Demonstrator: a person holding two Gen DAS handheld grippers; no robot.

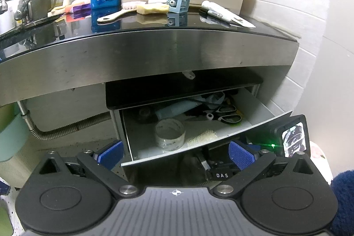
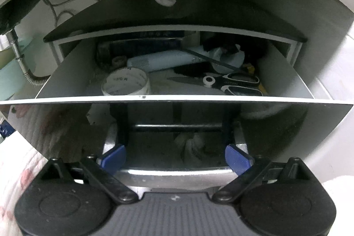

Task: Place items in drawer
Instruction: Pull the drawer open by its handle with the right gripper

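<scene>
1. Already the drawer (image 1: 254, 112) stands pulled out under the counter (image 1: 154, 23), holding a tape roll (image 2: 126, 84), scissors (image 2: 234, 83) and a brush (image 1: 202, 136).
2. Up top, a soap bar (image 1: 152, 8) and tube (image 1: 219, 8) remain.
3. Both grippers, left (image 1: 176, 153) and right (image 2: 176, 157), face the drawer front, spread wide and empty.

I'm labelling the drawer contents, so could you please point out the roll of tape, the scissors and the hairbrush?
roll of tape (image 2: 125, 93): right wrist view, on its outer side wall.
scissors (image 2: 240, 83): right wrist view, on the black handles.
hairbrush (image 1: 202, 136): left wrist view, on the bristles.
</scene>
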